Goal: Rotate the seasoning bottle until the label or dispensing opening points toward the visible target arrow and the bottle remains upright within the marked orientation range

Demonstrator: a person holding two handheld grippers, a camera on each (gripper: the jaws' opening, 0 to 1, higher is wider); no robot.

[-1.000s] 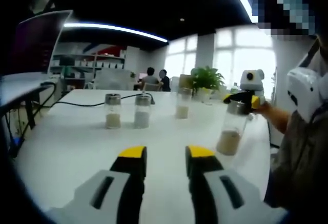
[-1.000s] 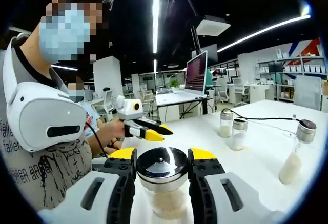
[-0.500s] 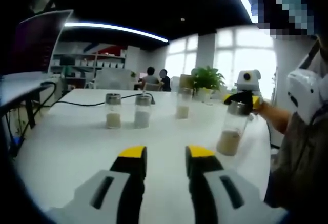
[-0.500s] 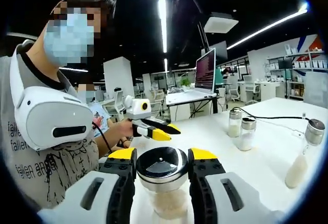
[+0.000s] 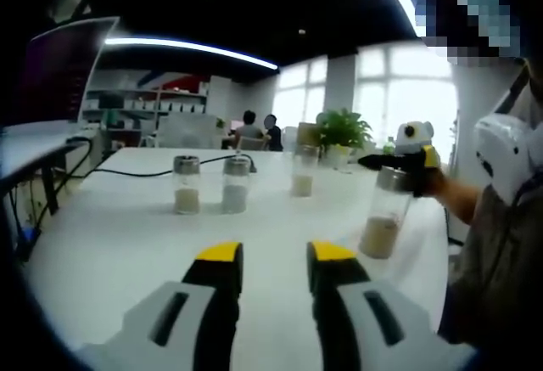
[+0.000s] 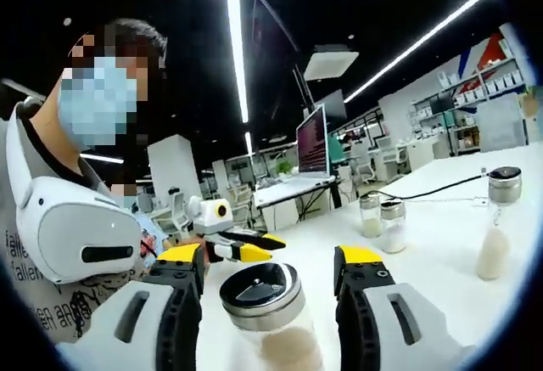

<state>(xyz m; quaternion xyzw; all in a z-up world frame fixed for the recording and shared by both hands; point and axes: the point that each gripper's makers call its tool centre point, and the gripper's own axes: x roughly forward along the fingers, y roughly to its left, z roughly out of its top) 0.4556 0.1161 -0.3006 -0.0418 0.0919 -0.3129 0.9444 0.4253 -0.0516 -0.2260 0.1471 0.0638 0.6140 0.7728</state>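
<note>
the seasoning bottle (image 6: pixel 270 316) stands between the right gripper (image 6: pixel 270 262)'s spread jaws, touching neither.

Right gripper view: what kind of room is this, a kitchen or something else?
Likely an open-plan office, not a kitchen: desks with a monitor, office chairs, long ceiling strip lights, and shelving along the far wall.

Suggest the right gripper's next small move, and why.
Likely close the right gripper on the seasoning bottle and twist: its jaws stand open either side of the cap, not touching; the bottle stands upright on the table, and its alignment can't be judged.
</note>
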